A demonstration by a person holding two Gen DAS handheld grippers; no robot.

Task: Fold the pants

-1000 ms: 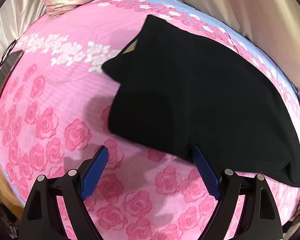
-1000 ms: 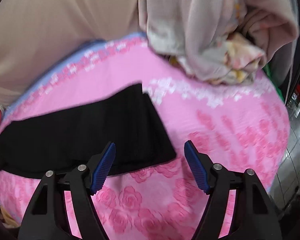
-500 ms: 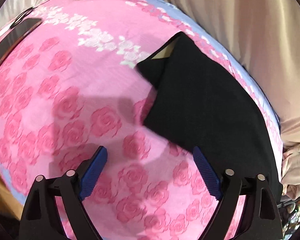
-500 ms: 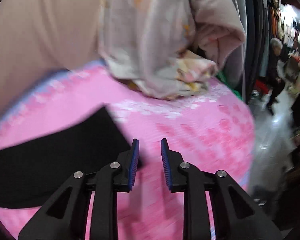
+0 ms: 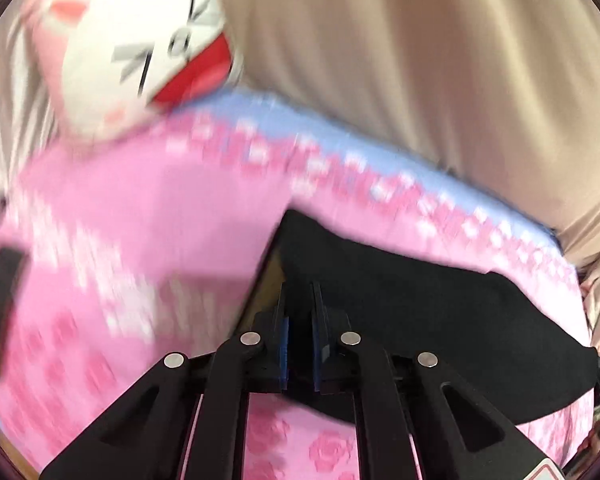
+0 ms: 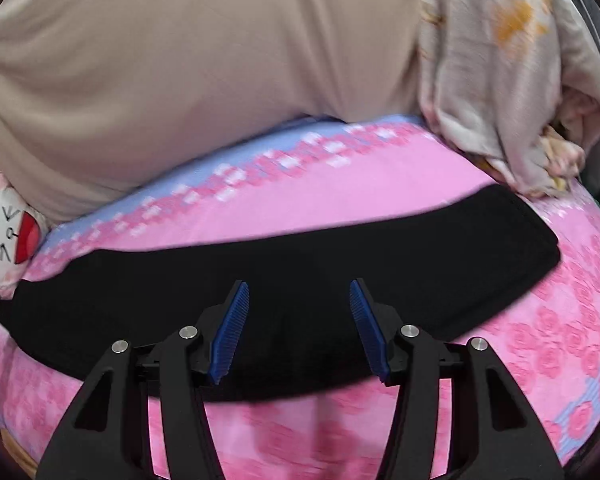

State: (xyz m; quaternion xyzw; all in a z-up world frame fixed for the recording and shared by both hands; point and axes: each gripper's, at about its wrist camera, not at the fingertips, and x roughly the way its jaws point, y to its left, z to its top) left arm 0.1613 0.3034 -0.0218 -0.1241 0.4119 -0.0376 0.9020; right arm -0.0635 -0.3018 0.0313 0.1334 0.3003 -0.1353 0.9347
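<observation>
The soft black pants [image 6: 284, 276] lie flat across the pink rose-print bed sheet [image 6: 540, 360], the left gripper [image 5: 299, 300] pinching their left end to lift it over, while the right gripper [image 6: 298, 300] waits wide above the near edge.

Both wrist cameras look low and close across the pink bedspread [image 6: 340, 200], sharing the black pants [image 5: 440, 312].
</observation>
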